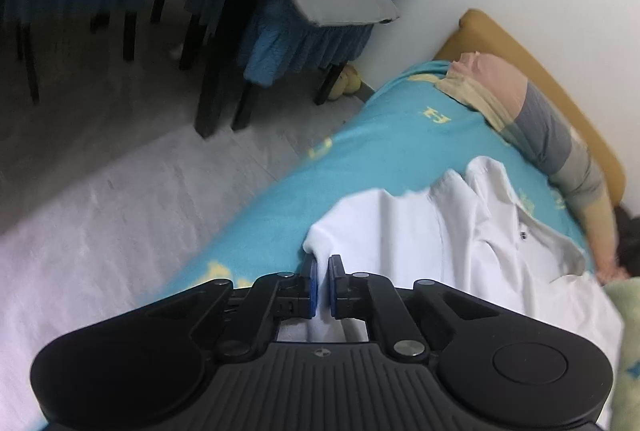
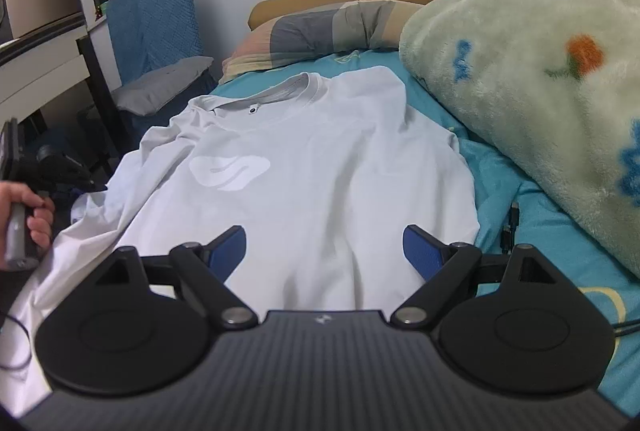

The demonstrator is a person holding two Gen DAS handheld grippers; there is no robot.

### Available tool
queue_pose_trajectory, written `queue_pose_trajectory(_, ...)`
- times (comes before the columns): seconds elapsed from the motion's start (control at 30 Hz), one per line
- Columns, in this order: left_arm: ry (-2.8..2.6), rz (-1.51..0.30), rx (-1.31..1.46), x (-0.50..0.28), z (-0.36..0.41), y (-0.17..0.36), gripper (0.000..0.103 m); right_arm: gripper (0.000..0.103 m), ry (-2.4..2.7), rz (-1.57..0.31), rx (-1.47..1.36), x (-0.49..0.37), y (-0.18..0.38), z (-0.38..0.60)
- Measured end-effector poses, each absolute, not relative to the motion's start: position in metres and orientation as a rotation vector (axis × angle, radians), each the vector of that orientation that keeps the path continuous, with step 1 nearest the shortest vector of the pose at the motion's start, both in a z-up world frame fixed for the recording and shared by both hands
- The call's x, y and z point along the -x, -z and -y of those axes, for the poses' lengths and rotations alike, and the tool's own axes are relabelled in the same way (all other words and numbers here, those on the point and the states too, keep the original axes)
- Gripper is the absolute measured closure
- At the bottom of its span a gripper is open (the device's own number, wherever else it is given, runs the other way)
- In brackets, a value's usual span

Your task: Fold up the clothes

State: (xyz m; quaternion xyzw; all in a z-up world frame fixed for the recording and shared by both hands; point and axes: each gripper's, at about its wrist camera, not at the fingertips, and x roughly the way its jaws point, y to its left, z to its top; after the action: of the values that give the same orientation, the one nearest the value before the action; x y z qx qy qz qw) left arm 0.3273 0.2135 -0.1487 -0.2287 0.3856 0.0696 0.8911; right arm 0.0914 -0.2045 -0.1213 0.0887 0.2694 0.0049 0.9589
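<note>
- A white T-shirt is spread front-up on the turquoise bed sheet, beside a green blanket.
- Its left edge is pinched between the nearly closed left gripper.
- The right gripper is held wide open above the hem, gripping nothing.

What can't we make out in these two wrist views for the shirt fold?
- Hem of the white T-shirt: right wrist view, hidden under the right gripper body.
- Cloth inside the left gripper: left wrist view, pads nearly closed on a shirt edge; how many layers cannot be told.
- Left sleeve: right wrist view, bunched, cut by the left edge.
- Neck label print: too small.
</note>
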Motion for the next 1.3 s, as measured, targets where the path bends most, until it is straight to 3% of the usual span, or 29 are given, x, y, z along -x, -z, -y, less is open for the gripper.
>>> queue_pose_trajectory(0.23,-0.347,-0.651,0.143,-0.39,-0.233,0.077,0.098,0.016,-0.017,-0.487,-0.123,-0.104,0.116,0.207)
queue_pose_trajectory(0.33,-0.473,-0.637,0.04,-0.413,-0.237,0.09,0.103,0.016,-0.011,-0.494,-0.113,-0.11,0.12,0.209)
queue_pose_trajectory(0.4,-0.469,-0.632,0.107,-0.412,-0.241,0.102,0.1,0.016,-0.011,-0.491,-0.115,-0.112,0.122,0.211)
queue_pose_trajectory(0.5,-0.419,-0.671,0.202,-0.404,-0.238,0.115,0.08,0.016,-0.007,-0.485,-0.134,-0.115,0.123,0.214)
queue_pose_trajectory(0.57,-0.379,-0.708,0.215,-0.394,-0.229,0.118,0.057,0.016,-0.011,-0.481,-0.156,-0.117,0.124,0.216)
queue_pose_trajectory(0.67,-0.274,-0.725,0.204,-0.359,-0.201,0.106,0.038,0.016,-0.015,-0.479,-0.165,-0.12,0.125,0.217)
queue_pose_trajectory(0.77,-0.183,-0.753,0.185,-0.309,-0.169,0.082,0.028,0.016,-0.017,-0.473,-0.177,-0.119,0.124,0.219)
queue_pose_trajectory(1.07,-0.05,-0.649,0.202,-0.127,-0.106,0.006,0.015,0.016,-0.01,-0.414,-0.192,-0.097,0.102,0.222)
queue_pose_trajectory(1.3,0.026,-0.647,0.162,-0.048,-0.064,0.007,0.008,0.016,-0.008,-0.383,-0.21,-0.065,0.083,0.22)
